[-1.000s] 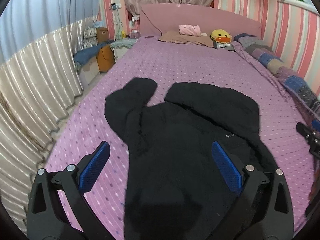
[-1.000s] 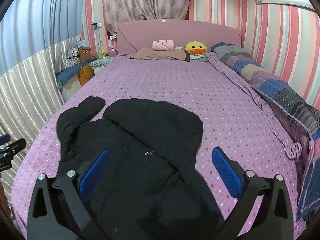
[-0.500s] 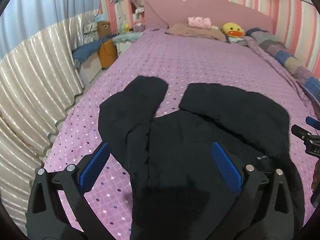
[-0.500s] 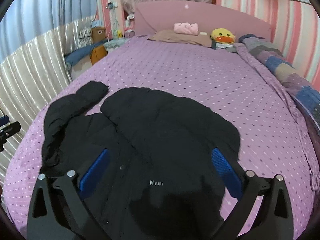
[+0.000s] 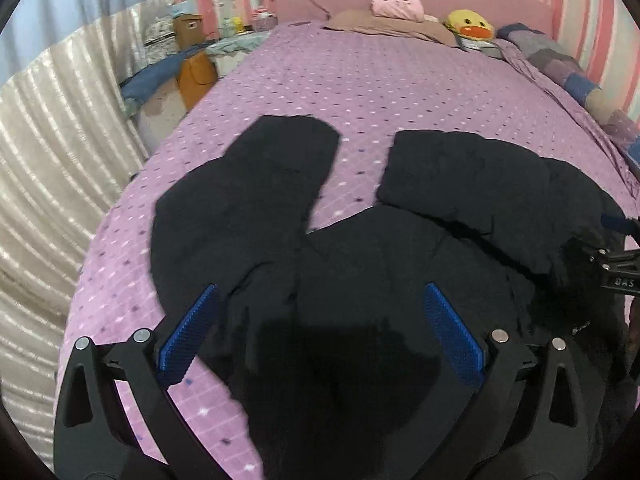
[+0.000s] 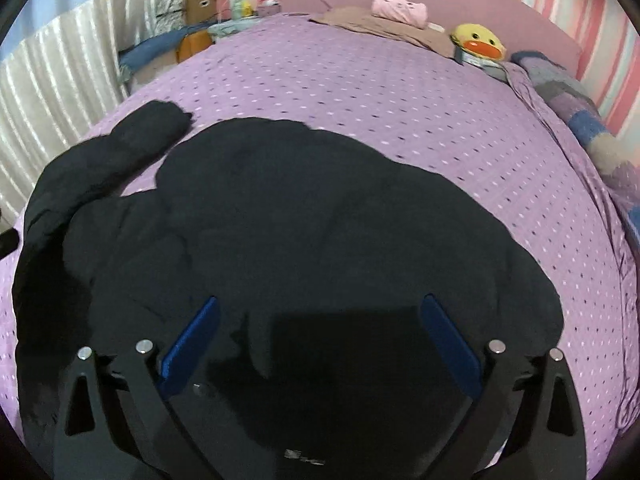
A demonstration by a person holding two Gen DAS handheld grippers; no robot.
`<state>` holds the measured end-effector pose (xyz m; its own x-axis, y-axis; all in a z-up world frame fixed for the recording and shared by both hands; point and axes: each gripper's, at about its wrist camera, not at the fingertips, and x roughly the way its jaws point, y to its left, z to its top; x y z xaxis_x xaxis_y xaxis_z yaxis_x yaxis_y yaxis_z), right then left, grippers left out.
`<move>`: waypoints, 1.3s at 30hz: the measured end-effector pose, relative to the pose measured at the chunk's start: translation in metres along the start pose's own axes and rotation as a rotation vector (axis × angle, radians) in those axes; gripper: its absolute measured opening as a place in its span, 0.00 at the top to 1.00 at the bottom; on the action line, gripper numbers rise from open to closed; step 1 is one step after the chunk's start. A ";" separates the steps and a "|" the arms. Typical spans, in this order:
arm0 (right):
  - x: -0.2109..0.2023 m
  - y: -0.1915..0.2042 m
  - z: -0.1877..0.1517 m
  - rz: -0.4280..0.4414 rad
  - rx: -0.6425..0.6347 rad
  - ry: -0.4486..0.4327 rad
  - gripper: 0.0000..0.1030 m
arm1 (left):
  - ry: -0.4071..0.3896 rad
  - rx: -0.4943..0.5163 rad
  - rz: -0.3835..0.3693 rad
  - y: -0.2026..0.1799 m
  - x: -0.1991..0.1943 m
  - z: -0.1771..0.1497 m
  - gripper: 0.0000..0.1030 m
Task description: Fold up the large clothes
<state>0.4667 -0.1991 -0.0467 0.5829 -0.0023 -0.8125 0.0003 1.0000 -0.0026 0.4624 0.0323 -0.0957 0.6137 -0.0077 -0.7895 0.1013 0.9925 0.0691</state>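
A large black padded jacket (image 5: 360, 264) lies spread on the purple dotted bed (image 5: 360, 92). One sleeve (image 5: 256, 192) points up the bed at the left; a wider black part (image 5: 480, 176) lies at the right. My left gripper (image 5: 320, 312) is open just above the jacket's left side, near the sleeve's base. My right gripper (image 6: 320, 320) is open low over the jacket (image 6: 304, 216), with nothing between the blue pads (image 6: 448, 344). The right gripper also shows at the right edge of the left wrist view (image 5: 616, 268).
Pillows, a pink roll (image 5: 396, 6) and a yellow duck toy (image 5: 470, 26) lie at the headboard. A patchwork quilt (image 6: 592, 128) runs along the bed's right side. A pleated cream curtain (image 5: 52, 152) and a cluttered bedside area (image 5: 192, 64) are on the left.
Both grippers have moved forward and down, closer to the jacket, which now fills more of each view. The jacket has not moved. Both stay open.
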 end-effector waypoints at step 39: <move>0.036 -0.149 -0.059 0.134 0.335 0.081 0.65 | 0.071 0.328 -0.141 -0.119 0.137 0.080 1.00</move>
<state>0.4394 -0.3481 -0.1097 0.5293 0.1423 -0.8364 0.2019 0.9364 0.2870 0.5970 -0.0970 -0.1629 0.5212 -0.1220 -0.8446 0.4340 0.8901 0.1393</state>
